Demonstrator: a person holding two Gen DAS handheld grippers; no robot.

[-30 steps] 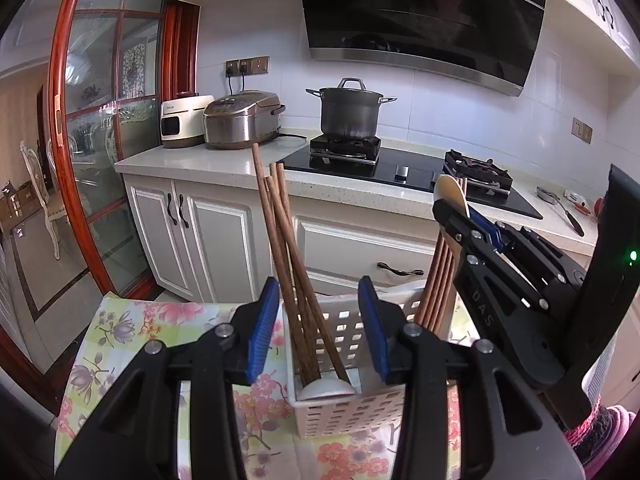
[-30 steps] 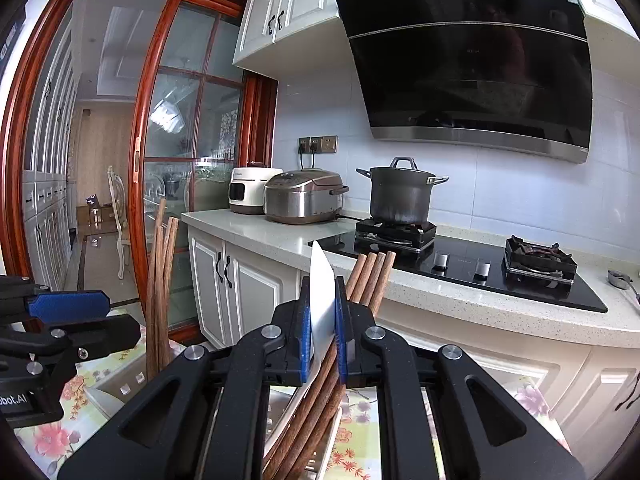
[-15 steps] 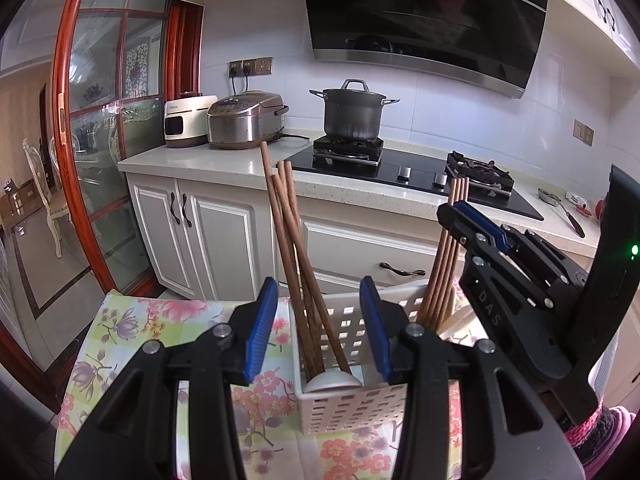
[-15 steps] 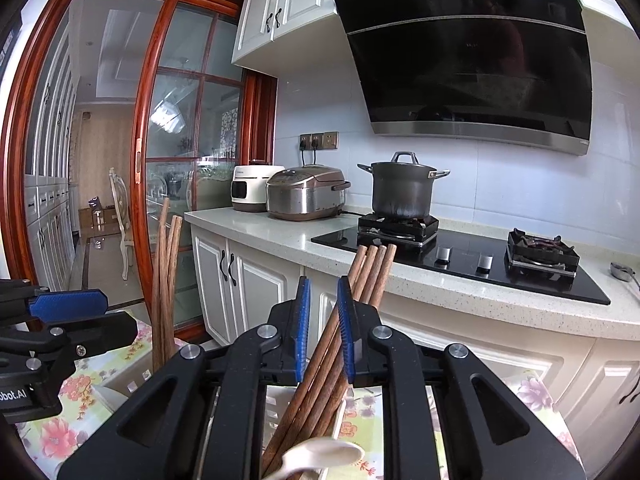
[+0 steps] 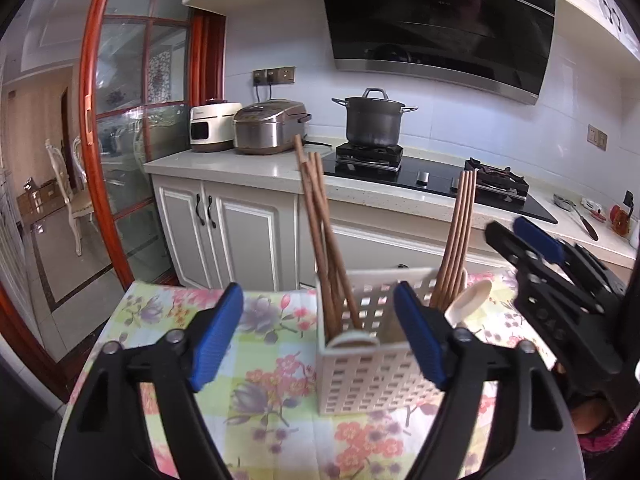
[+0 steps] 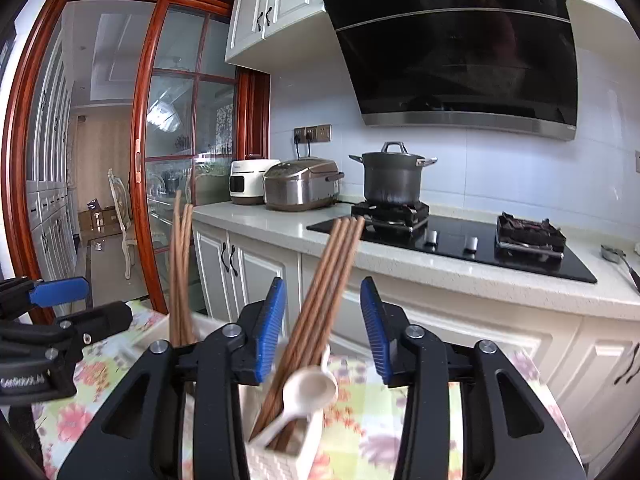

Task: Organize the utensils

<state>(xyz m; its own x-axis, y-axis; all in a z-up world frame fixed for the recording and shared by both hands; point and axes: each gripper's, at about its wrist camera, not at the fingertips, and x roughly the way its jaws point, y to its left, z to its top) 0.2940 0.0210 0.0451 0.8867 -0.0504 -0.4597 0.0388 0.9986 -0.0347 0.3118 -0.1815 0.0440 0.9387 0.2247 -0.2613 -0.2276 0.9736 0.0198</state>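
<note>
A white perforated utensil basket [image 5: 372,364] stands on the floral tablecloth [image 5: 272,380]. Brown chopsticks [image 5: 320,232] lean in its left compartment and a second bundle of chopsticks [image 5: 460,232] in its right. A white spoon [image 5: 470,302] rests bowl-up beside that right bundle. My left gripper [image 5: 318,312] is opening, its blue pads wide and clear of the basket. My right gripper [image 6: 322,308] is opening too; the chopsticks [image 6: 320,300] and the spoon [image 6: 310,390] show between its jaws, untouched, above the basket [image 6: 288,452]. The left gripper [image 6: 60,300] sits at that view's left edge.
Behind the table runs a white counter [image 5: 248,166] with two rice cookers [image 5: 268,128], a pot [image 5: 374,120] on a black hob and a range hood above. A red-framed glass sliding door [image 5: 120,140] stands at the left. The table's far edge lies just past the basket.
The right gripper let go of the white spoon, which dropped into the basket beside the right chopsticks. Both grippers' jaws spread wider and drew back a little from the basket.
</note>
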